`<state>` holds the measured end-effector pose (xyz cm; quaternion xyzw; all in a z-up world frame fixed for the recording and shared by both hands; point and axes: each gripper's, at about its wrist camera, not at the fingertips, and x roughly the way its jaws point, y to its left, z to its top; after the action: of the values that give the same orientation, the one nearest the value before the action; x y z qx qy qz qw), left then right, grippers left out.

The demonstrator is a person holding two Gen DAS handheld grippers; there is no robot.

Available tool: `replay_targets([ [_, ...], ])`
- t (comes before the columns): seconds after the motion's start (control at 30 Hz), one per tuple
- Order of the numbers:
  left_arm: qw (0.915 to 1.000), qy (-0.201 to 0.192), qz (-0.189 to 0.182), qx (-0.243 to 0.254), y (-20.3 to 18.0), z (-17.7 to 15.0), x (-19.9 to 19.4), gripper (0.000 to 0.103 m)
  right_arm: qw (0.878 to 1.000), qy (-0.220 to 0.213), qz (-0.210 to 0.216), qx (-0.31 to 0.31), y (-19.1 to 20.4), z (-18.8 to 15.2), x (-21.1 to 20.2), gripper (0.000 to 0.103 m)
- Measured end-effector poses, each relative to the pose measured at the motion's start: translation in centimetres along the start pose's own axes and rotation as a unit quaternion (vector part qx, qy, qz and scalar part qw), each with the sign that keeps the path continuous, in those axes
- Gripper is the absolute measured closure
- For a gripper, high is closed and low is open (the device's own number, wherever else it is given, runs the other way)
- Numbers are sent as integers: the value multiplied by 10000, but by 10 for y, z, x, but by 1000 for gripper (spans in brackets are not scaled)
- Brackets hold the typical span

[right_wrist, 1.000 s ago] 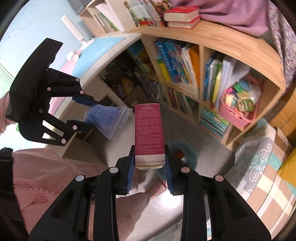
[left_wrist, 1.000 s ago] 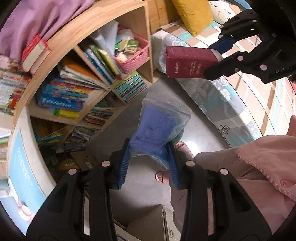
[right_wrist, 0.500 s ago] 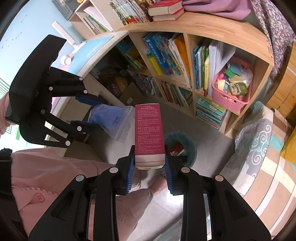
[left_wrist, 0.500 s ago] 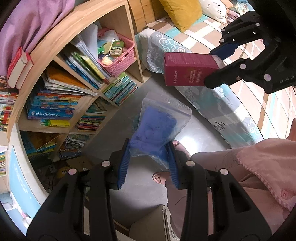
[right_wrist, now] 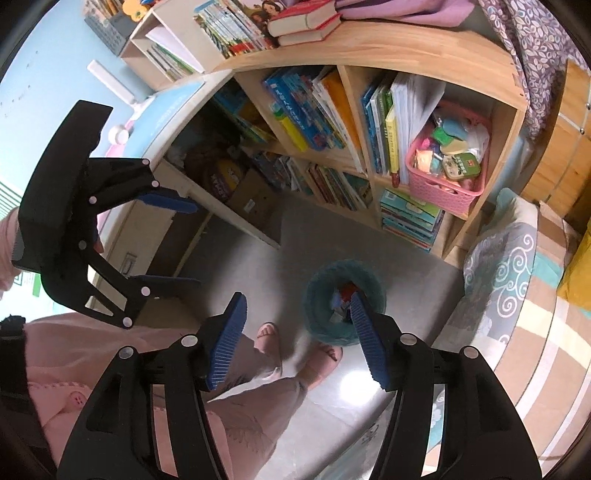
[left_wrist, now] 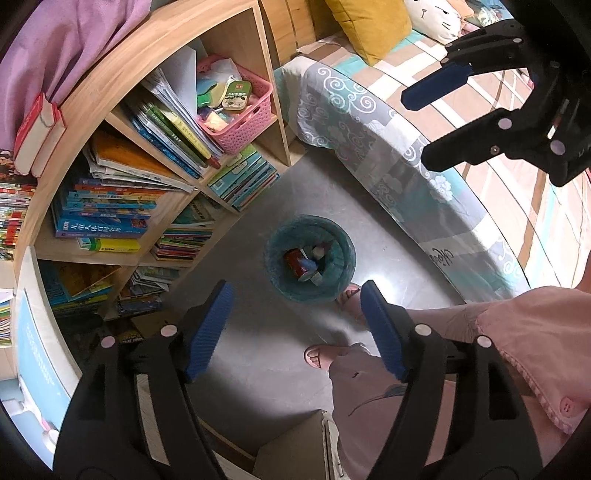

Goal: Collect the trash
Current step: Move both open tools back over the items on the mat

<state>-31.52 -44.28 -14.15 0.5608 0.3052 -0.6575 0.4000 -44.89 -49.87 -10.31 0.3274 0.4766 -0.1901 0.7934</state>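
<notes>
1. The left gripper (left_wrist: 295, 314) hangs above the floor with its blue pads spread wide and nothing between them.
2. The right gripper (right_wrist: 297, 334) is likewise splayed apart and empty; from the left wrist view it shows at the upper right, over the bed (left_wrist: 436, 162).
3. Below both tools sits a round teal bin (left_wrist: 309, 258) on the grey floor (left_wrist: 258, 369), near the person's sandalled feet (left_wrist: 321, 356).
4. Inside the bin lies the trash (left_wrist: 301, 264): a dark red box, something blue on top of it, and a small white-capped piece beside them. The blue thing may be a plastic bag, but it is too small to be sure.
5. From the right wrist view the same bin (right_wrist: 325, 291) lies just beyond the right-hand pad, with red and blue scraps showing inside.
6. To the left of the bin stands a wooden bookshelf (left_wrist: 155, 55) crammed with children's books, some stacked flat, others leaning.
7. A pink basket (left_wrist: 247, 122) full of small odds and ends sits in the upper right compartment of that shelf.
8. Two red-covered books (left_wrist: 37, 136) lie on the shelf top, beside a purple cloth (left_wrist: 62, 40).
9. To the right of the bin, the bed carries a grey swirl-patterned cover and a mustard pillow (left_wrist: 365, 26) at its far end.
10. The person wears a pink top (left_wrist: 535, 339) and pale trousers.
11. A cardboard box (left_wrist: 291, 450) stands close by, at the near edge of the left view.
</notes>
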Motion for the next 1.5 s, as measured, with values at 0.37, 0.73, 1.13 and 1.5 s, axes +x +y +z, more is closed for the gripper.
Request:
replay_targets([
  [0.37,9998,-25,67,-187,6,-4,-5,33,9998,90,90,-144,1,1,3,43],
  [0.73,9979,-116,285,-567,25,-29,-23,33,9981,121,228,-568,25,20,8,43],
  [1.13,9821,-137,753,-1718,66,-113,-56,32,9841,202,683,-1629,110,72,40,43],
  [1.5,9383,-13,1251,-3223,101,-231,-83,29,9487,460,1240,-2872,221,118,82,38],
])
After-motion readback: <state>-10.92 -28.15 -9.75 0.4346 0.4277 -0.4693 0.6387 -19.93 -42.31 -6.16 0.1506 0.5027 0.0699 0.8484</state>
